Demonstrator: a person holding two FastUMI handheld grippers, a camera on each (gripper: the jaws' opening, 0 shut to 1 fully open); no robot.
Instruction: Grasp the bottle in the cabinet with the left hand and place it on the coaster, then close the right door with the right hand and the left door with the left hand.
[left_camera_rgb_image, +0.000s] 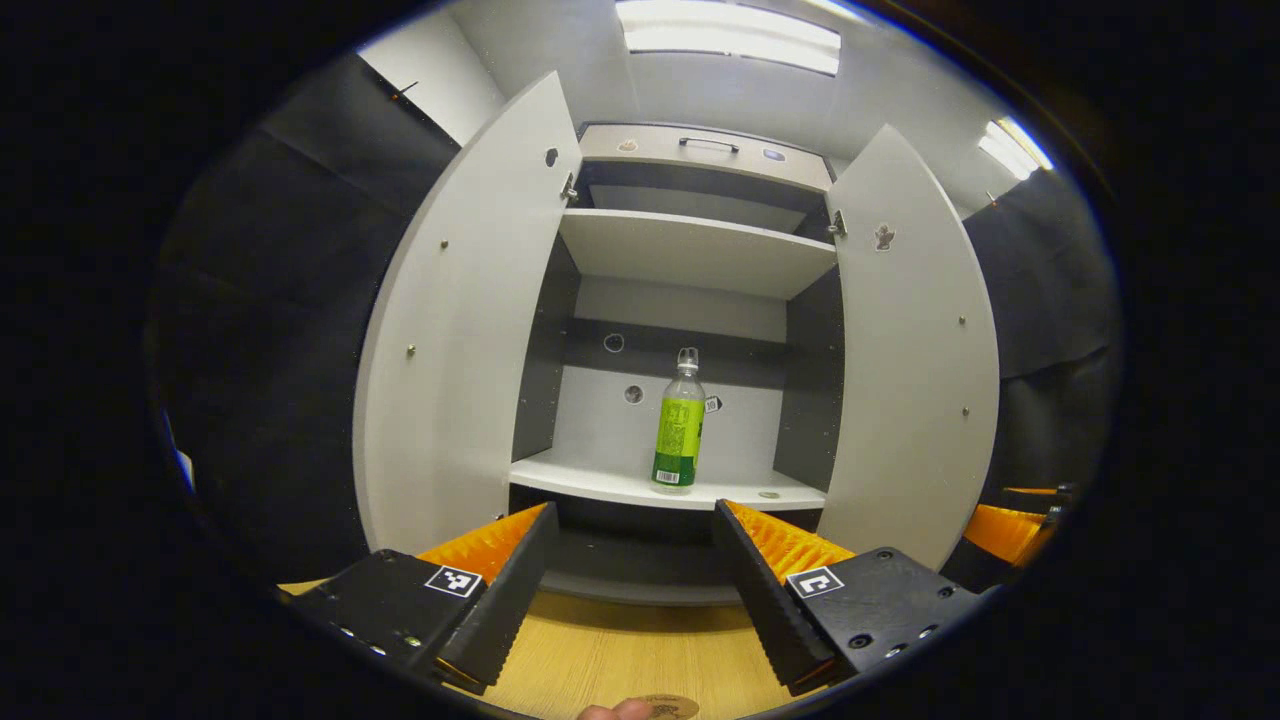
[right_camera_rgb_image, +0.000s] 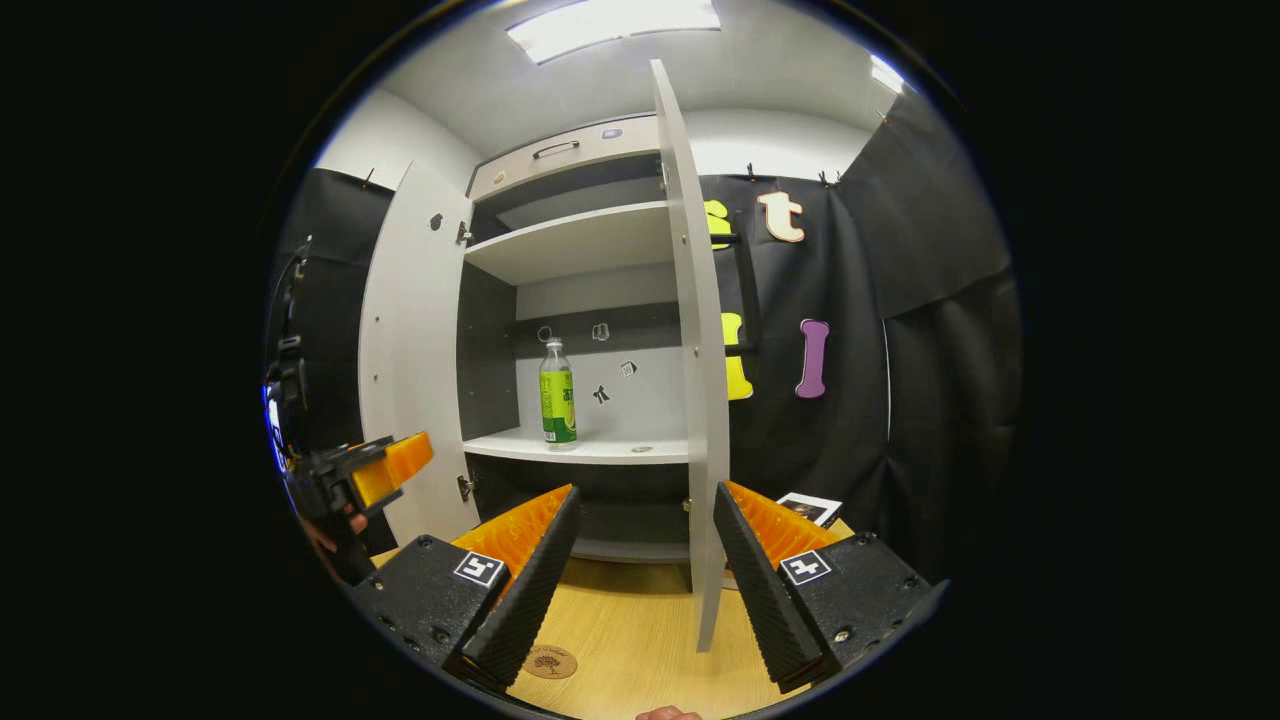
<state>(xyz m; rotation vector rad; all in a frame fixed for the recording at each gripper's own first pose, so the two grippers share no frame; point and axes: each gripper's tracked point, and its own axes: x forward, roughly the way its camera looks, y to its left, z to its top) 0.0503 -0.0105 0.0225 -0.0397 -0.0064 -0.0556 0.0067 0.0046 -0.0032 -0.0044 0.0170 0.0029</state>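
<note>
- The bottle (left_camera_rgb_image: 680, 420) stood upright on the lower shelf (left_camera_rgb_image: 600, 483) of the cabinet (left_camera_rgb_image: 700, 150), near the shelf's front edge and roughly midway between the side walls; it had a green label and a pale cap.
- The left gripper (left_camera_rgb_image: 632, 520) was released, its fingers spread wide with nothing between them. It sat out in front of the cabinet and below the shelf, well apart from the bottle, which appeared above the gap between the fingers and slightly toward the right one.
- The right gripper (right_camera_rgb_image: 642, 500) was also released and empty, held before the cabinet; in the right gripper view the bottle (right_camera_rgb_image: 557, 393) stood above and beyond its left finger.
- Both doors were open: the left door (left_camera_rgb_image: 455, 330) and the right door (left_camera_rgb_image: 915, 340) swung outward on either side of the shelves.
- The coaster (right_camera_rgb_image: 550, 661), a small round brown disc, lay on the wooden table (right_camera_rgb_image: 640, 640) in front of the cabinet, lower than the bottle and well apart from it.
- In the right gripper view, the left gripper (right_camera_rgb_image: 385, 470) showed at the left edge, held by a hand.
</note>
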